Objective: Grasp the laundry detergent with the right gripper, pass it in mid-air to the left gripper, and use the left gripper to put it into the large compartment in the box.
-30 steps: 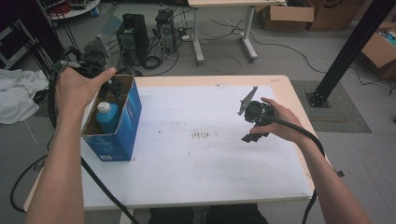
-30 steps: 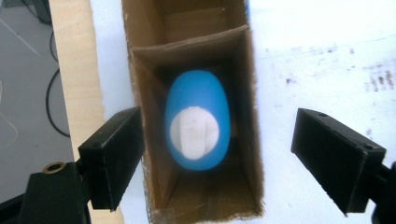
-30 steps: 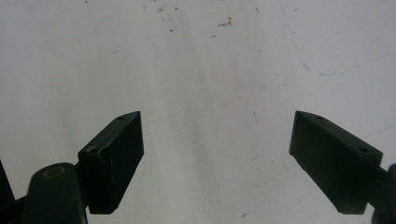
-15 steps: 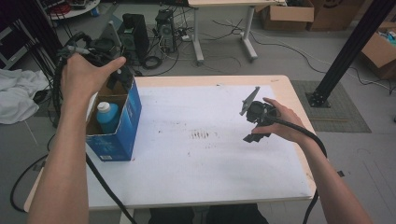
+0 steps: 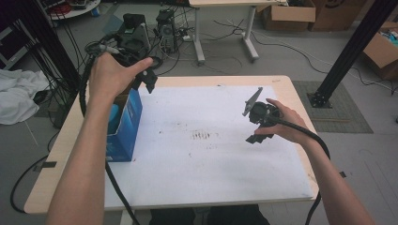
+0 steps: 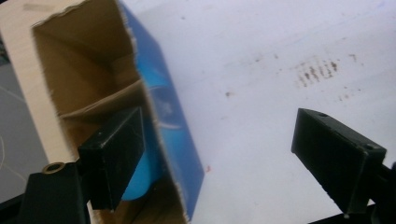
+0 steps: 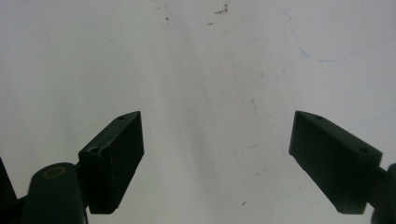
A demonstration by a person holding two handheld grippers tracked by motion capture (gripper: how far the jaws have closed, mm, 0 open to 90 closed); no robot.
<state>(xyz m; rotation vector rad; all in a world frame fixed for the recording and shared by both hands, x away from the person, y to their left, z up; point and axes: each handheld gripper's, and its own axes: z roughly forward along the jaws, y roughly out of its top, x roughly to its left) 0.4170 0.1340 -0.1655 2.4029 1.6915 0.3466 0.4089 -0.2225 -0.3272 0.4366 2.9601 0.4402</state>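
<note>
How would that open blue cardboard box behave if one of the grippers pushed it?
The open blue cardboard box stands taller than wide, so a high push might tip it. Its thin torn walls would probably flex. The blue bottle inside may weigh it down, so a low push would likely slide it.

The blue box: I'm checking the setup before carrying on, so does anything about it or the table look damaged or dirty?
The blue box has a ragged, torn top edge, as if ripped open; a blue bottle stands inside. The white table cover carries a patch of dark smudges near its middle. Nothing looks spilled.
</note>
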